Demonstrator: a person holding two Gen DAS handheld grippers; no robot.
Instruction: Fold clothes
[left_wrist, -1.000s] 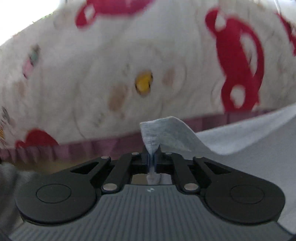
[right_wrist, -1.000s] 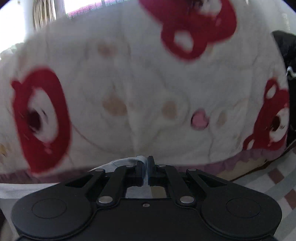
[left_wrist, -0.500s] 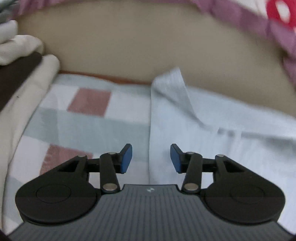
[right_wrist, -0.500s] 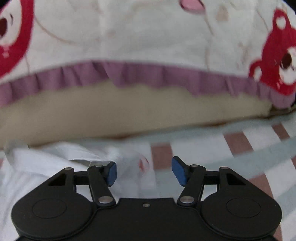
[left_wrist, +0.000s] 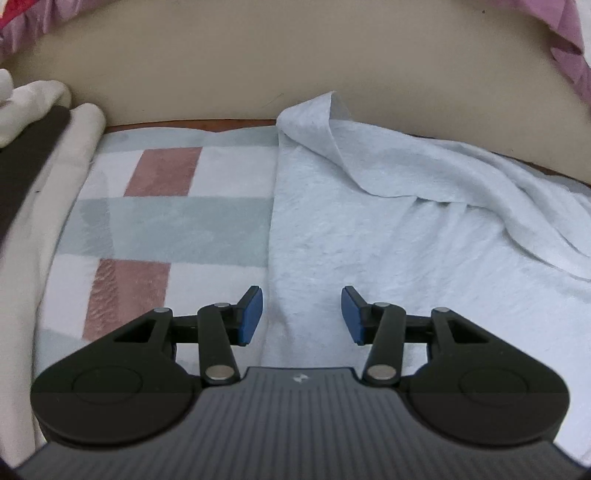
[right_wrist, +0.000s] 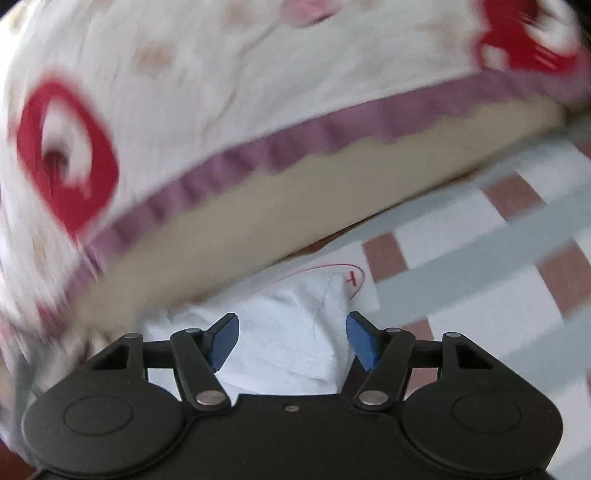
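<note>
A pale blue garment (left_wrist: 388, 229) lay on the checked bed cover (left_wrist: 177, 218), against its far edge. Both the left hand-held gripper (left_wrist: 301, 315) and right hand-held gripper (right_wrist: 292, 341) gaped above the cloth, gripping nothing.

Black hand-held gripper (left_wrist: 301, 320) — blue pads (left_wrist: 252, 314), silver pivot screws (left_wrist: 220, 372), ribbed grey body (round side discs).

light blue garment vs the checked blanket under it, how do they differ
The light blue garment is one plain colour; the checked blanket has pink, grey-green and white blocks. The garment is rumpled, with a raised fold at its far corner; the blanket lies flat. Both are soft fabric spread below the beige surface.
</note>
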